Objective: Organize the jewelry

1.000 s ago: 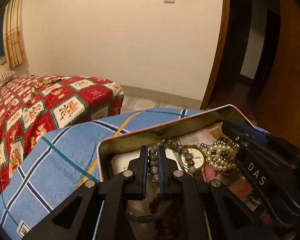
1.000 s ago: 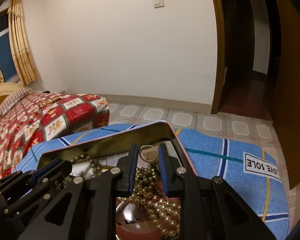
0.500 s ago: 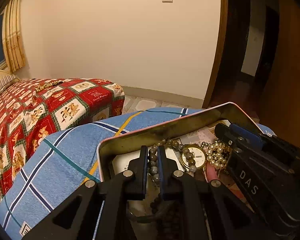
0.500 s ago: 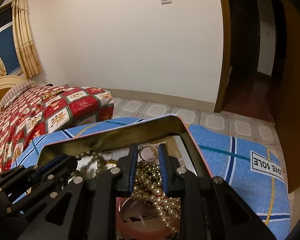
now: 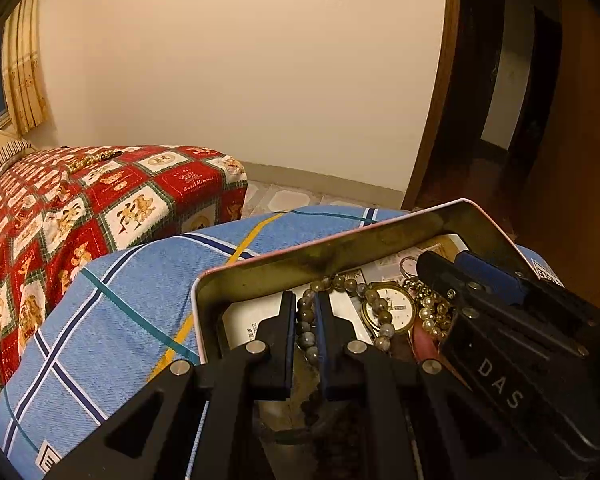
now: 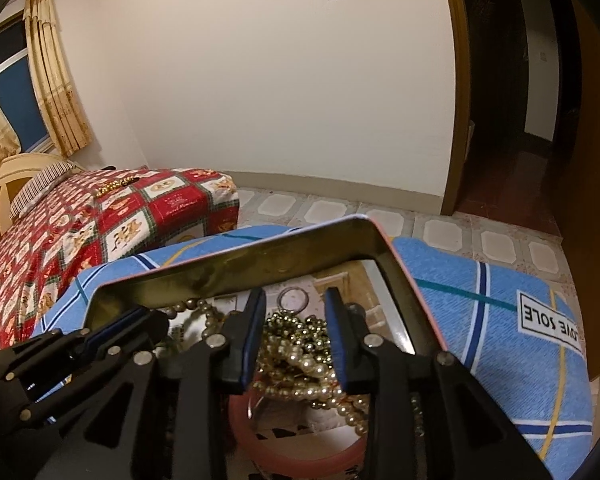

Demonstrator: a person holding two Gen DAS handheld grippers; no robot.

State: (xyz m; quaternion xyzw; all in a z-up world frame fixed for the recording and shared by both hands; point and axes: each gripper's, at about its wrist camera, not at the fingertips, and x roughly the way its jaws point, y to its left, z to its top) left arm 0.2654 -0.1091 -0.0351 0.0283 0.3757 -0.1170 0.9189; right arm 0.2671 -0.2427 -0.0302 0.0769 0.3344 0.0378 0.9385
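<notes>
An open metal tin [image 5: 340, 246] lies on a blue plaid cloth [image 5: 120, 320] and holds jewelry. My left gripper [image 5: 305, 300] is shut on a grey bead bracelet [image 5: 306, 320] inside the tin. A gold watch [image 5: 392, 306] lies just right of it. My right gripper [image 6: 294, 298] is open inside the tin [image 6: 240, 264], its jaws either side of a heap of pearl necklace [image 6: 300, 352]. A pink bangle [image 6: 284, 448] lies under the pearls and a small ring [image 6: 293, 300] lies beyond them. The right gripper also shows in the left wrist view [image 5: 452, 268].
A bed with a red patterned cover [image 6: 100, 224] stands to the left, with a gold bead string [image 6: 116, 186] on it. Tiled floor [image 6: 440, 236] and a dark doorway [image 6: 500, 100] lie beyond the blue cloth.
My right gripper's jaws have opened wider around the pearl heap. My left gripper stays shut on the grey bead bracelet and has barely moved.
</notes>
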